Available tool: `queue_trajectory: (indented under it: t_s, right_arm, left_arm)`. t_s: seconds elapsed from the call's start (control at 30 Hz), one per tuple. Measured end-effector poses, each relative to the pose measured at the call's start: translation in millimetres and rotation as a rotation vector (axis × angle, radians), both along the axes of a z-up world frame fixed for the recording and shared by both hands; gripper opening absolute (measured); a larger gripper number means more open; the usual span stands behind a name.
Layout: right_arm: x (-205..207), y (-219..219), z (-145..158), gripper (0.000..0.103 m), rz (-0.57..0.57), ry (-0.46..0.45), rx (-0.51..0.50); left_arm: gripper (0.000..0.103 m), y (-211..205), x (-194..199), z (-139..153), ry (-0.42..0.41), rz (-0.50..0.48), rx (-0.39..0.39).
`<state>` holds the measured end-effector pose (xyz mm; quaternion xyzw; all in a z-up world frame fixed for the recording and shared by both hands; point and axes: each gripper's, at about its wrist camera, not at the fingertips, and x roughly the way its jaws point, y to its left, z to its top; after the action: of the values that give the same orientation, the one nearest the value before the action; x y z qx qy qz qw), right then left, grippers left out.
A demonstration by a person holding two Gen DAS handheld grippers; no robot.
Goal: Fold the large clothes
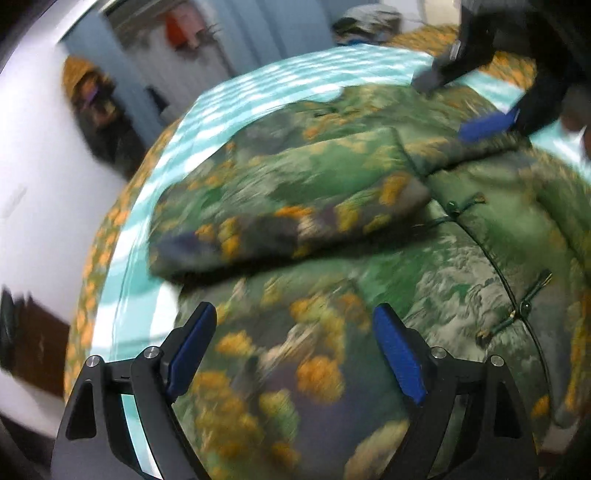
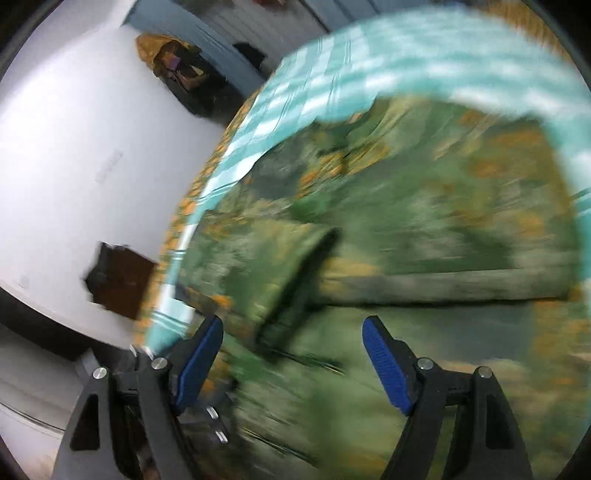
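A large green padded jacket [image 1: 332, 258] with orange and grey landscape print and knot buttons lies on a teal checked bed sheet [image 1: 258, 85]. One sleeve [image 1: 288, 199] is folded across its body. My left gripper [image 1: 295, 325] is open and empty, just above the jacket's lower part. My right gripper [image 2: 291, 336] is open and empty above the jacket [image 2: 406, 221]; it also shows at the top right of the left wrist view [image 1: 476, 107], near the jacket's far edge. The right wrist view is heavily blurred.
The bed has an orange-flowered cover [image 1: 88, 280] at its edge, dropping to a white floor [image 1: 44, 184] on the left. A dark brown object [image 2: 122, 284] lies on the floor. Bags or clutter [image 1: 99, 107] stand by the far wall. Grey clothes [image 1: 369, 18] lie beyond the bed.
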<state>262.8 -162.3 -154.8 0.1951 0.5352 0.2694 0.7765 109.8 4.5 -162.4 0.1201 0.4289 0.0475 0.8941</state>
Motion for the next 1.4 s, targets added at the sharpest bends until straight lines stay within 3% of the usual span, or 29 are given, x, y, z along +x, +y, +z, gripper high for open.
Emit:
queue_trajectory:
  t_s: [0.17, 0.2, 0.23, 0.27, 0.33, 0.47, 0.57, 0.67, 0.73, 0.77, 0.83, 0.93, 1.03, 1.17, 1.27, 1.4]
  right_arm:
    - [14, 50, -43, 0.079, 0.034, 0.119, 0.007]
    - [13, 54, -47, 0.068, 0.03, 0.117, -0.002]
    - [12, 59, -48, 0.036, 0.031, 0.099, -0.036]
    - [10, 62, -47, 0.022, 0.036, 0.083, -0.065]
    - [10, 63, -36, 0.02, 0.035, 0.025, -0.097]
    - [27, 45, 19, 0.018, -0.011, -0.192, -0.158]
    - [51, 25, 39, 0.018, -0.051, -0.274, -0.247]
    - [69, 14, 22, 0.018, -0.064, -0.269, -0.351]
    - [75, 8, -2, 0.019, -0.052, -0.218, -0.396]
    - [76, 9, -19, 0.023, -0.035, -0.181, -0.423]
    - [70, 5, -30, 0.043, -0.031, -0.161, -0.45]
    - [54, -2, -19, 0.058, -0.059, -0.195, -0.424]
    - [43, -4, 6, 0.058, -0.066, -0.296, -0.441]
    - [43, 17, 32, 0.058, 0.038, -0.394, -0.398]
    - [55, 43, 16, 0.058, 0.118, -0.355, -0.394]
    - [72, 53, -36, 0.058, 0.132, -0.195, -0.43]
  left_arm:
    - [0.088, 29, -14, 3, 0.01, 0.08, -0.065]
    - [0.088, 34, -14, 1, 0.02, 0.094, -0.072]
    - [0.088, 38, -15, -2, 0.031, 0.107, -0.075]
    - [0.088, 40, -16, -3, 0.037, 0.115, -0.078]
    - [0.088, 44, -12, -9, 0.044, 0.134, -0.088]
    - [0.088, 47, -8, -7, 0.037, 0.146, -0.115]
    - [0.088, 47, 0, -5, 0.042, 0.145, -0.135]
    - [0.088, 45, 4, -3, 0.05, 0.146, -0.156]
    - [0.088, 47, 8, -2, 0.059, 0.15, -0.175]
    - [0.088, 47, 10, 0, 0.061, 0.152, -0.185]
    - [0.088, 53, 17, 8, 0.062, 0.156, -0.209]
    - [0.088, 63, 27, 22, 0.041, 0.161, -0.227]
    - [0.09, 76, 53, 39, 0.009, 0.173, -0.249]
    - [0.09, 95, 106, 46, 0.006, 0.191, -0.317]
    - [0.09, 102, 148, 27, 0.06, 0.214, -0.36]
    - [0.089, 106, 188, -33, 0.224, 0.277, -0.38]
